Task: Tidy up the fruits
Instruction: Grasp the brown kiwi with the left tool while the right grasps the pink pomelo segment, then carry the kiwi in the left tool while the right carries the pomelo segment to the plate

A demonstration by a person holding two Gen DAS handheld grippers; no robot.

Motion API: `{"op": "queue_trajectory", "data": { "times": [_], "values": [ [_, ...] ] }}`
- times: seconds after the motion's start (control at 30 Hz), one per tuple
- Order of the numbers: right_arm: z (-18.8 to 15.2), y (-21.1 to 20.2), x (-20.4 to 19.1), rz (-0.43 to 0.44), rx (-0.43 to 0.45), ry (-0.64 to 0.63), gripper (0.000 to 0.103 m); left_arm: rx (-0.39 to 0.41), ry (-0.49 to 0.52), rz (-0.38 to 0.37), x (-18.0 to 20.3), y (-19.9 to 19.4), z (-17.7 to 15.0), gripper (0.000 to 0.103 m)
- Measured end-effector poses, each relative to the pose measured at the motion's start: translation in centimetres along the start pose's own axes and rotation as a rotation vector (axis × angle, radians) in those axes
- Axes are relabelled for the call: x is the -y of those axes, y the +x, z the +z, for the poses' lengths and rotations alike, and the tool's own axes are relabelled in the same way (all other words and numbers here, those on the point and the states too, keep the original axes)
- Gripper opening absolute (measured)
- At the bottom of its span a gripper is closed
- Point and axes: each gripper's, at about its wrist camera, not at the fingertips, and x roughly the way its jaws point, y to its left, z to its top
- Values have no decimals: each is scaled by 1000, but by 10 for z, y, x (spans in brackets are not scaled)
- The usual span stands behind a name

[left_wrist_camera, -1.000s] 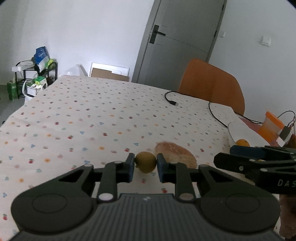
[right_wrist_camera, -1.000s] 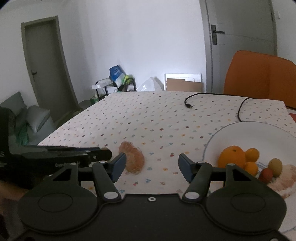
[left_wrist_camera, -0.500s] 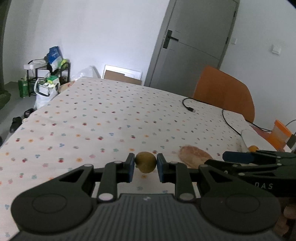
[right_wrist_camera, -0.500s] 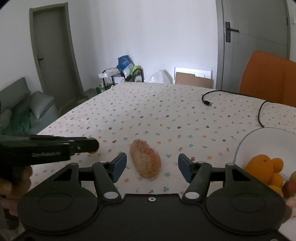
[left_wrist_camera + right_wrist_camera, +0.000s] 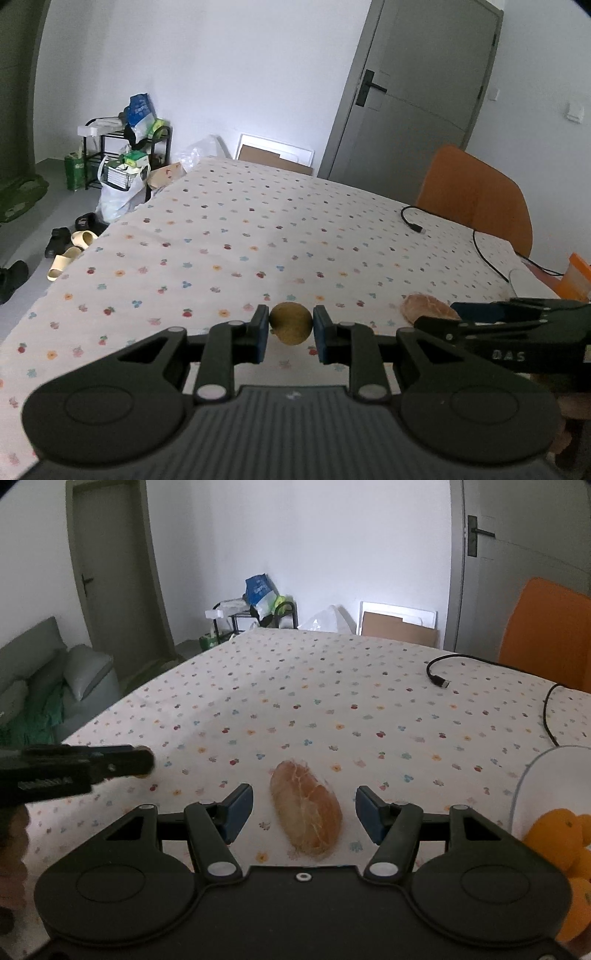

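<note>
My left gripper (image 5: 290,334) is shut on a small round olive-brown fruit (image 5: 290,328) and holds it above the flower-print tablecloth (image 5: 258,240). The left gripper also shows from the side in the right wrist view (image 5: 144,762). My right gripper (image 5: 304,814) is open, its jaws on either side of a wrapped bread roll (image 5: 306,806) lying on the cloth, not touching it. The roll also shows in the left wrist view (image 5: 428,308), partly behind my right gripper (image 5: 458,314). A white plate (image 5: 535,775) at the right edge holds oranges (image 5: 554,840).
A black cable (image 5: 439,679) lies across the far right of the table. An orange chair (image 5: 476,195) stands behind the table. An orange container (image 5: 576,277) is at the right edge. A sofa (image 5: 33,679), a rack and shoes (image 5: 70,243) are off to the left.
Both grippers have swung left. The left one still holds the fruit. The bread roll now lies between the right gripper's open jaws, and the plate has slid toward the right edge.
</note>
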Motion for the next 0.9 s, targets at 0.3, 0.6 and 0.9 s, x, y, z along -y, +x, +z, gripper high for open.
{"op": "queue_trajectory", "data": {
  "times": [0.3,0.6,0.9],
  "values": [
    [-3,10,-5,-19,-19,-34,37,5,7,-18,6,-3,0,24],
    [-6,-15,0,-20,15,-13,36,14,53,-57,31,-4,3,24],
    [-5,-40,13,-34,59,14,36,29,99,-94,57,-3,10,24]
  ]
}}
